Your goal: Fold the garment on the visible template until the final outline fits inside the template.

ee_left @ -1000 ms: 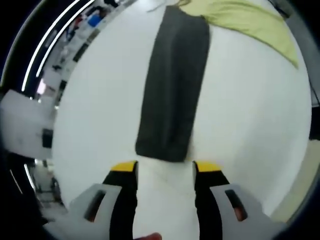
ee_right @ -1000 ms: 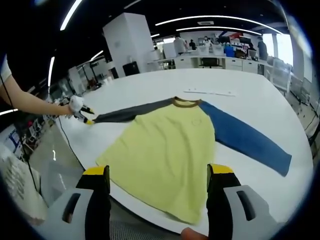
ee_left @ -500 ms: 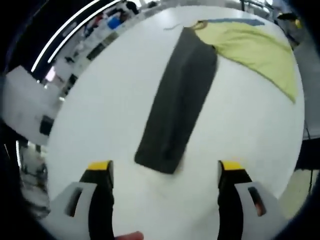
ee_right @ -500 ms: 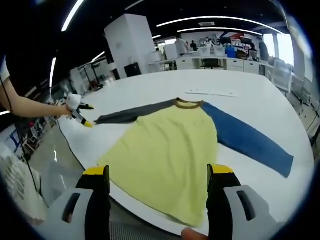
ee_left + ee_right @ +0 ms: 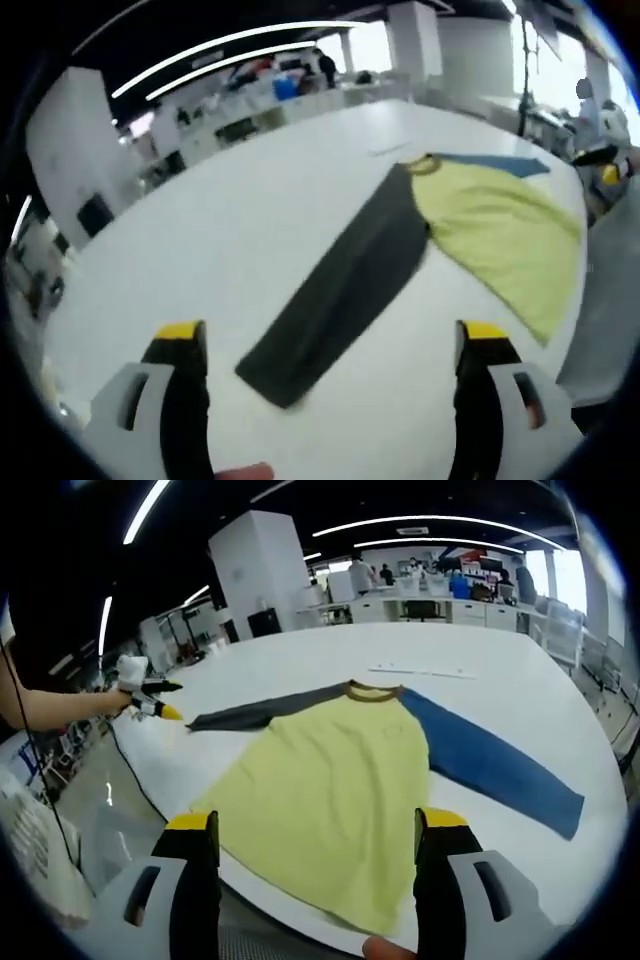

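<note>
**Shirt flat on the table, both tongs apart and empty**

Left gripper view: the left tongs [image 5: 325, 345] stand wide apart above the white table [image 5: 200, 250], gripping nothing. The shirt's [image 5: 495, 230] dark grey sleeve [image 5: 340, 290] ends just ahead, between the jaws.

Right gripper view: the right tongs [image 5: 315, 830] are apart at the near table edge, over the shirt's yellow hem. The left tongs hover off the grey cuff.

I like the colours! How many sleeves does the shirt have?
2: the dark grey sleeve stretches toward the left gripper; the blue sleeve lies on the other side.
</note>
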Demonstrator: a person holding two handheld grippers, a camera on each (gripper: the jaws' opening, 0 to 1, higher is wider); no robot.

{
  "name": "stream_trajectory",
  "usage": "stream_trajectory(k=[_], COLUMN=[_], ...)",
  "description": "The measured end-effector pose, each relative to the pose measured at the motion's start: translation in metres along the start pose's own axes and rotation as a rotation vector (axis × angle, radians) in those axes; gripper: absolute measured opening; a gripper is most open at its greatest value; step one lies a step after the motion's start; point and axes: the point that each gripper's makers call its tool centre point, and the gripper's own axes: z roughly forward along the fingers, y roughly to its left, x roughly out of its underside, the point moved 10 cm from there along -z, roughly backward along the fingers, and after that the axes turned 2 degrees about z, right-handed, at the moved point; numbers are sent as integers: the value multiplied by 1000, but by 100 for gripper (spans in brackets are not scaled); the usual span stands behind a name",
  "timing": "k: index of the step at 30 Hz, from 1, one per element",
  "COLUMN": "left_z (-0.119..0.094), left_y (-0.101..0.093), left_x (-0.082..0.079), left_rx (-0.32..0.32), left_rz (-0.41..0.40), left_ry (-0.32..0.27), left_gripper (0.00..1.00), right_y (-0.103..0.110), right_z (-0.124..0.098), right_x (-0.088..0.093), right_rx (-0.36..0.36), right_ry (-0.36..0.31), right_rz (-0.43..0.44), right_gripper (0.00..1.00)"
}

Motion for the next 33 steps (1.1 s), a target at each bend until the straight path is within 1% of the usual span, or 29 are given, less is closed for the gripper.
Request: stream_trajectory(k=[5,8,12,23,27,33], left_z=[-6,-9,-13,-24,-25,-31], left_y=[-26,-36,-43,-61,-61,-79], left_x=[-10,-16,-24,-37,-36,-39], left_rx=[27,37,41,59,64,75], left_rz=[-1,-10,-18,-5,4,17], left_ry=[-35,-60,-88,-118,-121,-121], left_gripper=[99,99,99,99,99,99], right_y=[0,1,1,-2,-3,-7], right_z=[1,1,0,-4,-6,-7], right_x=[-2,-3,-2,-2,-2,-6], right_rx=[0,-5,-8,-7,-8,-8], right_ry=[-11,-16,-19,-38,-43,-55], right_rz=[-1,-3,-3,-1,-2,-6], right_gripper=[79,80,80,80,80,80])
